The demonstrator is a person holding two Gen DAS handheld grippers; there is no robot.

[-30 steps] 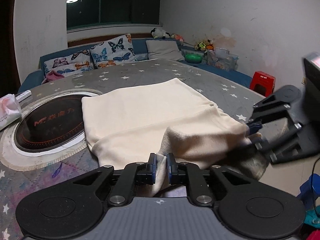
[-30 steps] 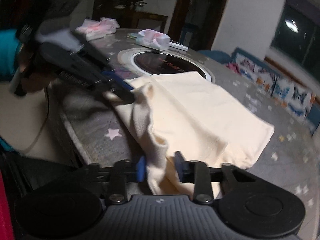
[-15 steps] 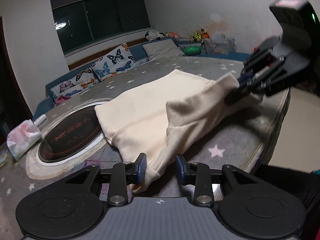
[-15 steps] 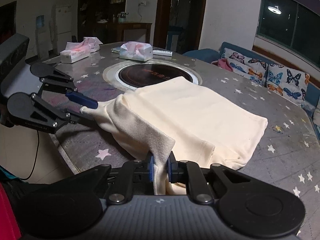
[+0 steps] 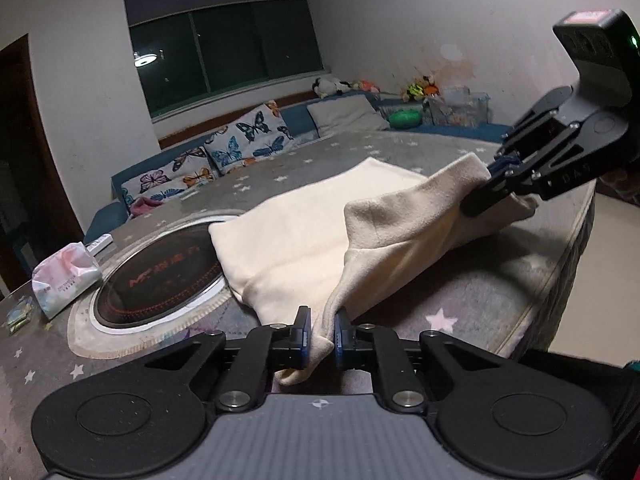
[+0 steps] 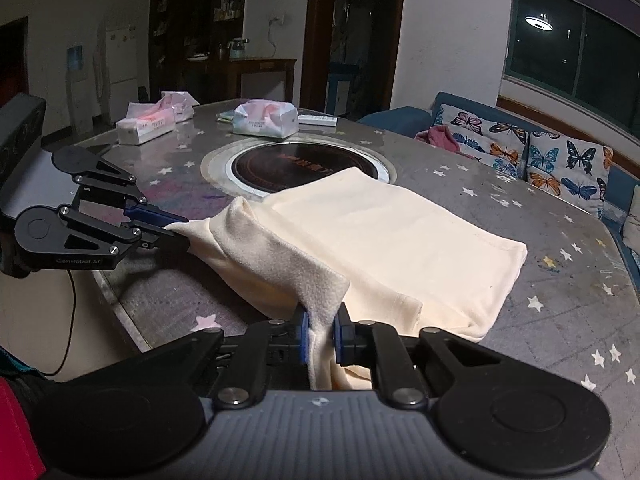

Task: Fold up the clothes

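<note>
- The cloth (image 5: 304,232) – cream, soft, already doubled over – lies on the worktop (image 5: 500,280) just ahead of both tools, its near edge lifted off the surface.
- Left tool (image 5: 321,332): fingers pinched onto one near corner of the cloth, a small flap hanging below them.
- Right tool (image 6: 320,330): likewise clamped on the other near corner; cloth drapes down between its blue pads (image 6: 305,336).
- Between the two grips the raised edge sags in a loose ridge, while the rest of the cloth lies flat, reaching away from the tools.
- From the left view the right tool sits up and to the right; from the right view the left tool sits to the left, over the worktop's edge.
- Beyond the cloth, to the left tool's front-left, a round dark hob (image 5: 160,280) is set in the worktop – the cloth's far corner overlaps its rim.
- Tissue packs (image 6: 266,120) lie past the hob.
- A sofa (image 6: 520,148) with butterfly cushions stands behind the worktop.
</note>
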